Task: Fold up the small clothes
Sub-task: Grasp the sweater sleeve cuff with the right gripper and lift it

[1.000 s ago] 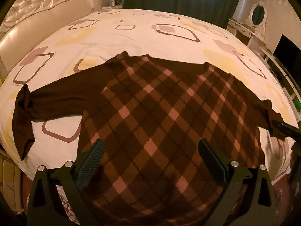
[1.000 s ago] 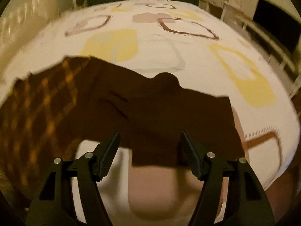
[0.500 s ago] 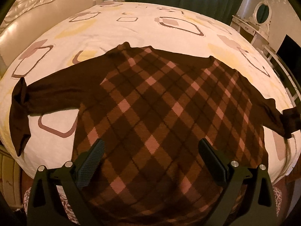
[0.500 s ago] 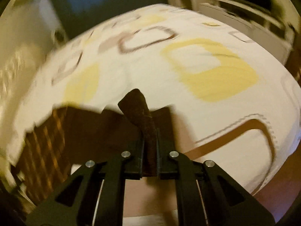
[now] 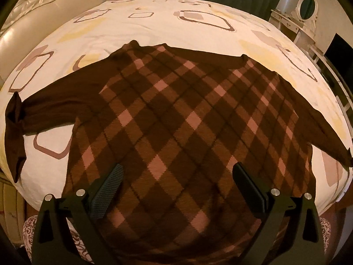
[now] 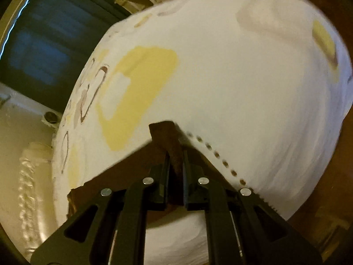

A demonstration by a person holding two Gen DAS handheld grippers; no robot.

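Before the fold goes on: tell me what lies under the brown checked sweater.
The sweater lies spread flat on a bed sheet, white with yellow and brown squares. The sheet shows all around it; the part beneath is covered. The right gripper pinches one sleeve end.

The right gripper (image 6: 176,165) has its jaws closed on a strip of dark brown knit, the sweater sleeve (image 6: 164,132), whose end stands up just beyond the fingertips. More of the brown fabric spreads out from the clamped part to the lower left, behind the gripper's black frame. Beyond and around the gripper lies the white bedsheet (image 6: 242,84), printed with a yellow patch (image 6: 141,84) ahead and to the left and a dotted brown line (image 6: 218,154) just right of the fingers. The view is tilted and blurred. A dark curtain (image 6: 50,50) fills the upper left.
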